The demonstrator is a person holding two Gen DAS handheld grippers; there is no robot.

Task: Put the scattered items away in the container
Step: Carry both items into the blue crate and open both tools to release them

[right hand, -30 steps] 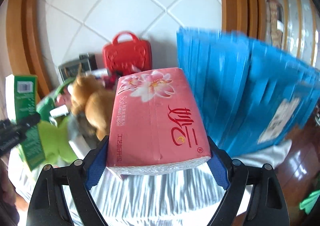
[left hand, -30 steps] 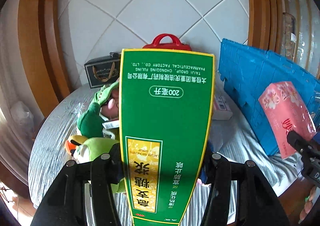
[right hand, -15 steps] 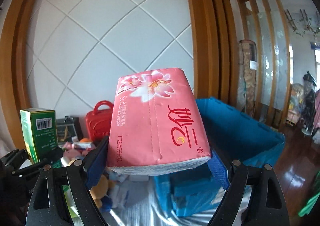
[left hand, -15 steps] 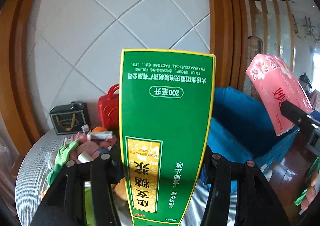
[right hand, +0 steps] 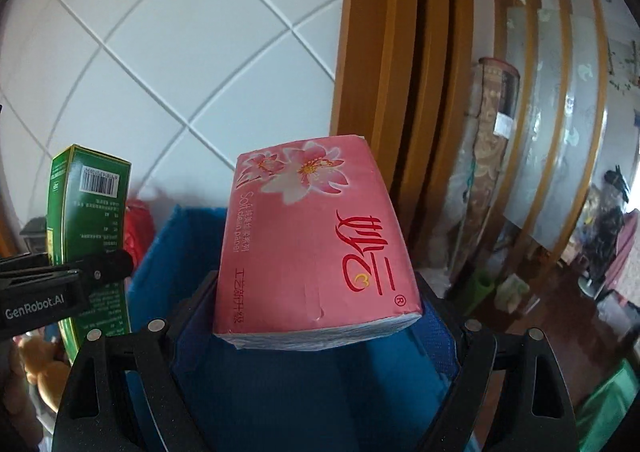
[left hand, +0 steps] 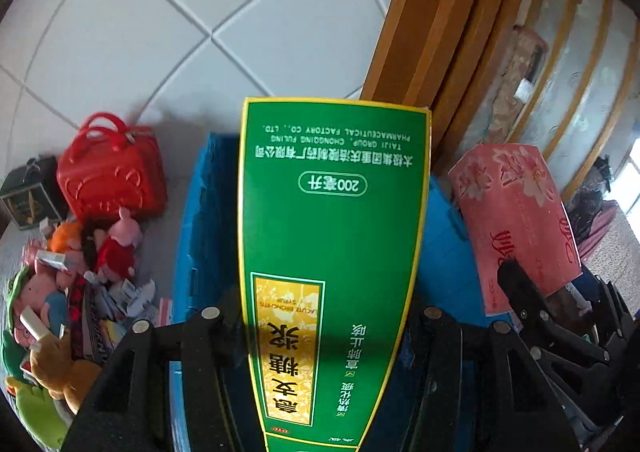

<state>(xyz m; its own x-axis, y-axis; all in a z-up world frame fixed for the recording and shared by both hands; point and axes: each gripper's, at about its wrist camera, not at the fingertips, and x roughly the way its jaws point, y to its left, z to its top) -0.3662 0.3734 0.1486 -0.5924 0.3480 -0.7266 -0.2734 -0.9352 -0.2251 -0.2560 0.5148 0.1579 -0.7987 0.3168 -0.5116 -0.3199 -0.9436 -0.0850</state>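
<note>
The left gripper (left hand: 320, 336) is clamped on the lower part of a green box (left hand: 334, 236), a tall carton that stands up between the jaws. It looks stiff, and if a bottle is inside, heavier than its shell suggests. Its glossy faces could slide in the pads, so a hold across the two narrow sides, low down as now, suits it.

The right gripper (right hand: 320, 316) grips a pink tissue pack (right hand: 316, 240) across its width, jaws wide. The pack is light and soft, wrapped in slick film, and gives under pressure, so a broad hold at mid-length is safest.

Both items hang over the open blue bin (left hand: 208, 236), which stands at the right end of the table, beside the wall. Releasing should drop each one inside.

Further left on the tabletop (left hand: 154, 256) lie plush toys (left hand: 116, 248) and small packets, and a red case (left hand: 110, 168) stands against the tiled wall.
</note>
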